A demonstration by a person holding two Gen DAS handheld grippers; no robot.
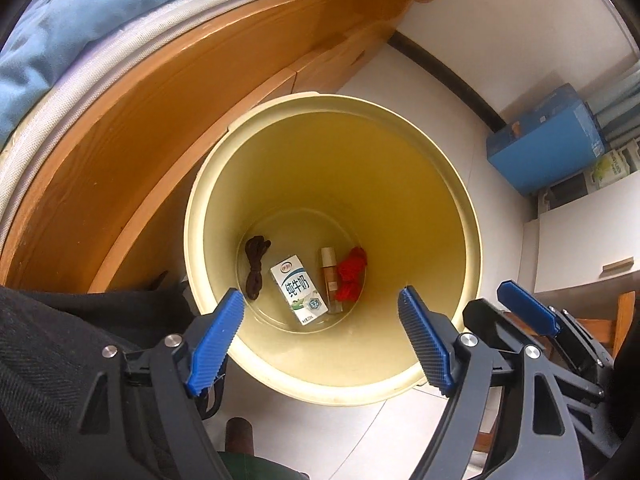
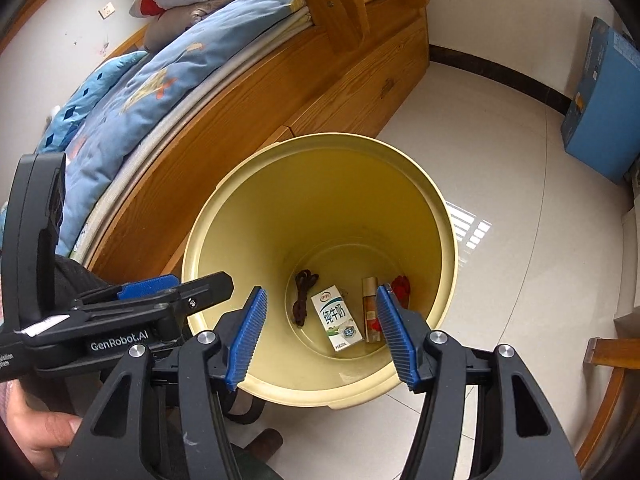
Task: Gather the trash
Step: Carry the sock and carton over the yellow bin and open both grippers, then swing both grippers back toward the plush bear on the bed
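A cream-yellow bin (image 1: 452, 184) stands on the floor beside the bed; it also shows in the right wrist view (image 2: 248, 208). At its bottom lie a white milk carton (image 1: 298, 290) (image 2: 338, 318), a brown cord (image 1: 256, 266) (image 2: 304, 296), a small brown bottle (image 1: 330, 278) (image 2: 370, 306) and a red string bundle (image 1: 352, 274) (image 2: 402, 290). My left gripper (image 1: 322, 300) is open and empty above the bin's near rim. My right gripper (image 2: 320, 298) is open and empty above the bin too.
A wooden bed frame (image 2: 280, 92) with blue bedding (image 2: 132, 92) runs along the left. A blue box (image 1: 548, 140) (image 2: 600, 108) stands against the wall at the right. Wooden furniture (image 2: 608, 380) is at the lower right. The floor is pale tile (image 2: 500, 160).
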